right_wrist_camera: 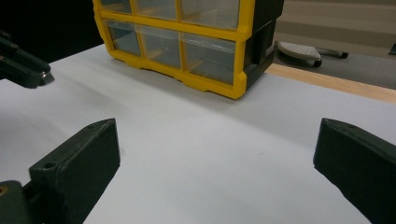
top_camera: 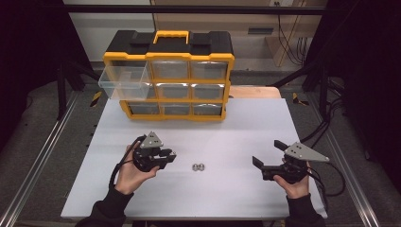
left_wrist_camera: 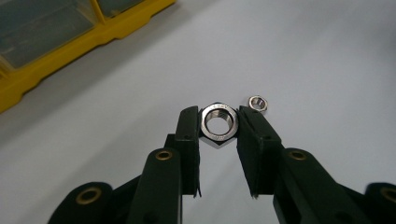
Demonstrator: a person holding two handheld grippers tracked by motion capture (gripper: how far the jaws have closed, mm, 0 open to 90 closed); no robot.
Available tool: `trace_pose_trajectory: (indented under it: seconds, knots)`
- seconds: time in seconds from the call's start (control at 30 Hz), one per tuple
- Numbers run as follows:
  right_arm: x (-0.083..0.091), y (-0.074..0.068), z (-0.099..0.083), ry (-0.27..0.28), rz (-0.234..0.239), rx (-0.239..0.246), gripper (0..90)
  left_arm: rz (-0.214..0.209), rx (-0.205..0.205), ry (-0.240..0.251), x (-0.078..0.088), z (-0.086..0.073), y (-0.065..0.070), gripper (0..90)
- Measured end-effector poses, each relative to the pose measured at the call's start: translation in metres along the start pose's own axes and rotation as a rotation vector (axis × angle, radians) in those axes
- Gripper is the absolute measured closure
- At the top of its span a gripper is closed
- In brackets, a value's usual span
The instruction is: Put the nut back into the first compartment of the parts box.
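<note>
My left gripper [left_wrist_camera: 219,126] pinches a hex nut [left_wrist_camera: 219,124], bore facing me, above the table [top_camera: 236,137]. The pulled-out drawer [top_camera: 124,80] lies ahead, top left of the organizer [top_camera: 169,75]. My right gripper [top_camera: 268,166] hangs wide, empty, farther off.

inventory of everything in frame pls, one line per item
Hex nut: 1, silver, clamped between the left gripper's jaws, above the table.
Nuts: 2, silver, side by side on the table, between the grippers.
Organiser: 1, yellow and black with clear drawers, far side of the table.
Open drawer: 1, clear, pulled out at the organiser's top left.
Table: 1, white.
Left gripper: 1, black, shut on the hex nut.
Right gripper: 1, black, jaws wide open, nothing between them.
</note>
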State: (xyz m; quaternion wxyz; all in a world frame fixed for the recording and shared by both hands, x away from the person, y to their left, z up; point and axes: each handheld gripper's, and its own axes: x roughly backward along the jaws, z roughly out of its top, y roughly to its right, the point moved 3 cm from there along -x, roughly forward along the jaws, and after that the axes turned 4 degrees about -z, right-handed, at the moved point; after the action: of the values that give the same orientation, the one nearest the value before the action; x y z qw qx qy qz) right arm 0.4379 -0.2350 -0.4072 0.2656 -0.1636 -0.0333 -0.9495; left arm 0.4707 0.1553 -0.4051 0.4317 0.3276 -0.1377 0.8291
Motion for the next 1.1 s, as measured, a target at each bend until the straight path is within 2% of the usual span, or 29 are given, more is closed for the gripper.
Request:
trace_pose_trajectory:
  seconds: [0.1,0.47,0.73,1.1]
  knots:
    - [-0.001,0.0,0.0,-0.001,-0.003,0.0,1.0,0.01,0.005,0.016,0.007,0.004,-0.002,69.4]
    - [-0.002,0.0,0.0,-0.004,-0.003,-0.002,0.9,0.038,-0.013,0.009,0.031,0.019,-0.008,69.4]
    - [-0.001,0.0,0.0,-0.002,-0.003,-0.002,1.0,0.067,-0.028,0.036,0.056,0.033,-0.015,69.4]
    - [-0.001,0.0,0.0,0.0,-0.003,-0.001,1.0,0.099,-0.019,0.038,0.08,0.048,-0.025,69.4]
